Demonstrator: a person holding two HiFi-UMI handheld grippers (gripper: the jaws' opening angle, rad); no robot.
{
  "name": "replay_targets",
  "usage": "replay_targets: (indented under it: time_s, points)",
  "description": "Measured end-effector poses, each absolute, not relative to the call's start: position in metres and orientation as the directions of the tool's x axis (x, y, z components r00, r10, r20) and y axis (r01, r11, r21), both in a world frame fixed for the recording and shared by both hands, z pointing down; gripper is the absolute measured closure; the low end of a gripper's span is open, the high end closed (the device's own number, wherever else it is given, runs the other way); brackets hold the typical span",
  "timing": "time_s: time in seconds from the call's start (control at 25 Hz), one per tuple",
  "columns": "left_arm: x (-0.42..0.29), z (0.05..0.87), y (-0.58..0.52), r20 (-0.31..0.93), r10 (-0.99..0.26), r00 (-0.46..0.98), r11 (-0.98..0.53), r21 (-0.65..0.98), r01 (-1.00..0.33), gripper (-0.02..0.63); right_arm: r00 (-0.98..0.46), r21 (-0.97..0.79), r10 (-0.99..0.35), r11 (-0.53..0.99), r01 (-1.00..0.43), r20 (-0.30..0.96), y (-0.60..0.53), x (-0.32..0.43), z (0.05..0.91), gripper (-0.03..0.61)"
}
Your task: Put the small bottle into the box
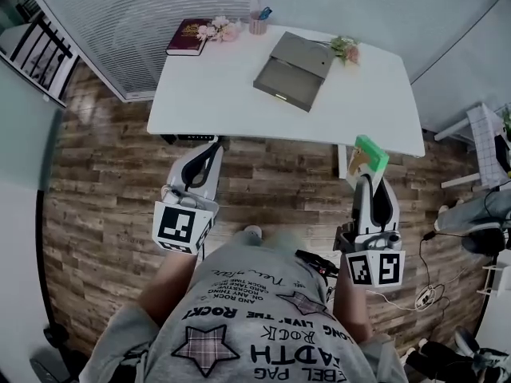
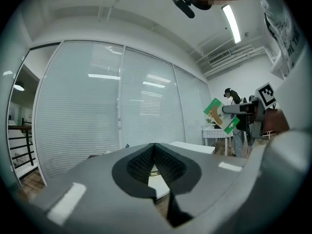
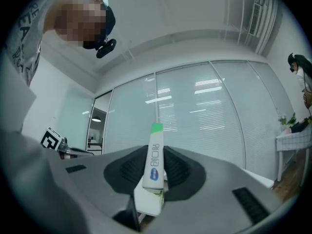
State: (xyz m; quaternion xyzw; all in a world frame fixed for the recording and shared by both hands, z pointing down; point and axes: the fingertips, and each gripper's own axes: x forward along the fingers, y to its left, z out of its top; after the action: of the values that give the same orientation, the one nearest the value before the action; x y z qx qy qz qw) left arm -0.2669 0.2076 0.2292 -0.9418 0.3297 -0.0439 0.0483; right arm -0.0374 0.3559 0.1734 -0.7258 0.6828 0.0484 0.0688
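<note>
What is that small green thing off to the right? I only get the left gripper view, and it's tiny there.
Observer: It is a green-and-white pack, clamped edge-on between the jaws of the right gripper.
Operator: Is there a box anywhere?
Observer: Yes, a grey box lies on the white table ahead of the person, toward its far edge.
Operator: Anything else up there?
Observer: A dark red book sits at the table's far left corner, next to some pink flowers.
</note>
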Motion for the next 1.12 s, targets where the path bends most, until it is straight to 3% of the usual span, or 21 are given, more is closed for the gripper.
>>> replay_targets:
  time_s: [0.72,1.12]
  points:
    - [-0.247,0.257,0.124,0.108,-0.674,0.731,-0.738,-0.077,-0.67,0.603,-0.01,-0.045,-0.993,0.015,-0.999,-0.119,0.243,-0.001,0.19,0.477]
    - [-0.18,0.26,0.061,0.133,-0.693,0.709,-0.72,-0.082,-0.689,0.603,-0.09,-0.041,-0.992,0.094,-0.995,-0.089,0.155,0.064,0.188,0.476]
